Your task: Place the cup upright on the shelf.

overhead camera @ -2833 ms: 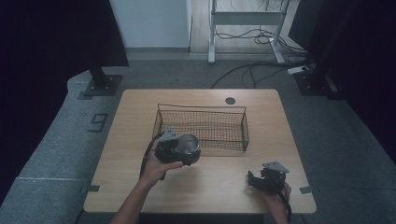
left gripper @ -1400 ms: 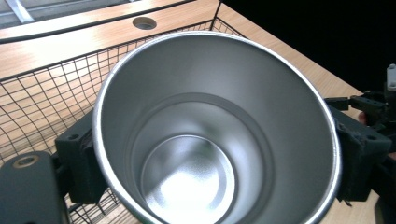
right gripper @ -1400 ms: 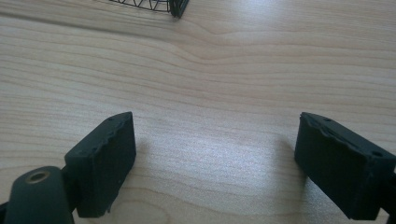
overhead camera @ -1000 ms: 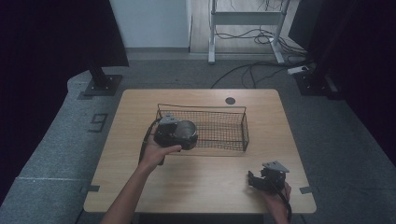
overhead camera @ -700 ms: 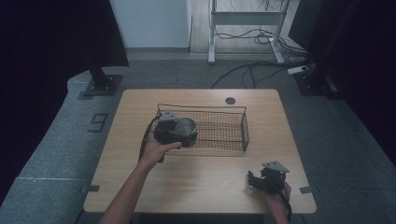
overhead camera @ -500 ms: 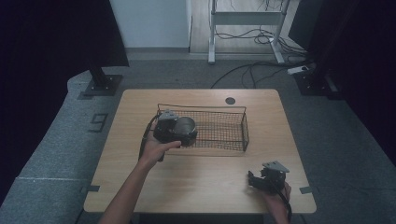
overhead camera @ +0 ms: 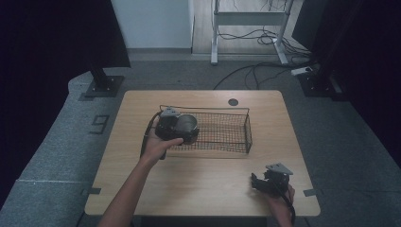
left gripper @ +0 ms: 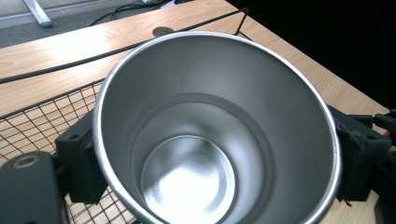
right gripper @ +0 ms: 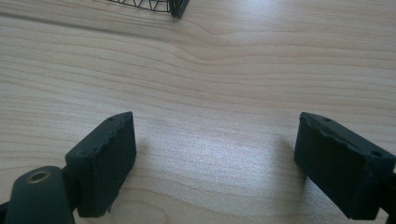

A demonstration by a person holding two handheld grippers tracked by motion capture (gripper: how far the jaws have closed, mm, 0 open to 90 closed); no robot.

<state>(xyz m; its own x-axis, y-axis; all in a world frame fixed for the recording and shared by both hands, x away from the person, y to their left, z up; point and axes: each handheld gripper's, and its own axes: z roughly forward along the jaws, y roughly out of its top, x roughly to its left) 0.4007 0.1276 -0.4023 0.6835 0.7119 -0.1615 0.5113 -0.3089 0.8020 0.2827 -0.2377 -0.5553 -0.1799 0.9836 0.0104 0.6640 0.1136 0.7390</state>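
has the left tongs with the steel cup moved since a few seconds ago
Yes. The left tongs, shut on the steel cup, have moved away from the person, from in front of the wire basket to over its left end.

Dim high view with black upper corners, soft light from above, bright sheen inside the steel cup [left gripper: 205, 140], faint jaw shadows on pale table [right gripper: 210, 93], nearest jaws slightly blurred
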